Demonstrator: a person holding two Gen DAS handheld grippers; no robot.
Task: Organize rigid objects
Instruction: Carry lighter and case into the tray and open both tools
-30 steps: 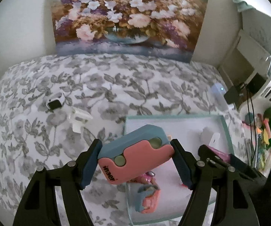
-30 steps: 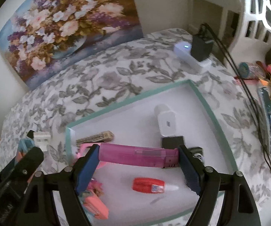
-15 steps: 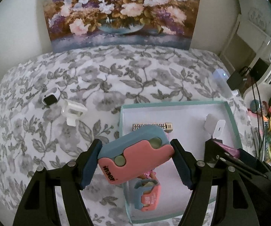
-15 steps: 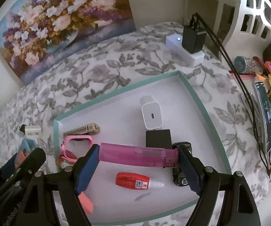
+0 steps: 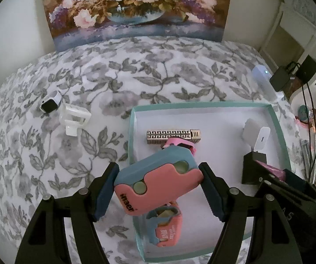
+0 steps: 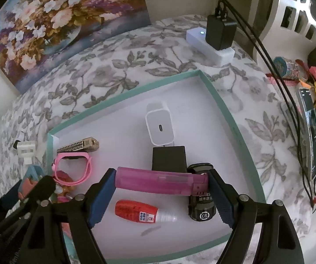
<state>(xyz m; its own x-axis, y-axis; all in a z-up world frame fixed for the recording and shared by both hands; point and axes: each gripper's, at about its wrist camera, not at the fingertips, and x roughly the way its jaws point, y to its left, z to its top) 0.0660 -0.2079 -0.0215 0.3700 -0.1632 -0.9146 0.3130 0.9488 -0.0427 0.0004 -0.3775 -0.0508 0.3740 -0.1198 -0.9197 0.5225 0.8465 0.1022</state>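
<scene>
**Claws loaded over the tray: two drops that could go astray**

Left claw (image 5: pixel 159 189) pinches a pink-and-blue case (image 5: pixel 158 186) by its short ends, tilted, hanging over the teal tray's (image 5: pixel 201 105) left rim, at about 9 o'clock on the tray. The case is smooth, rounded plastic with two round pale buttons; let go here, it could land on the rim and tip out onto the floral cloth on the desk (image 5: pixel 114 83), or fall onto the smaller pink-and-blue gadget (image 5: pixel 165 228) lying just beneath it.

Right claw (image 6: pixel 161 192) pinches a translucent magenta tube (image 6: pixel 160 181) end to end, level, above the tray's near half. It is a slick cylinder; released, it would likely roll on the smooth white floor. Below it lie a red-bodied glue bottle (image 6: pixel 140 214) at 7 o'clock and a glossy black battery pack (image 6: pixel 201 206) at 5 o'clock, both easy to knock. Behind it sit a matte black block (image 6: pixel 168 157) and a white boxy charger (image 6: pixel 159 126).
</scene>
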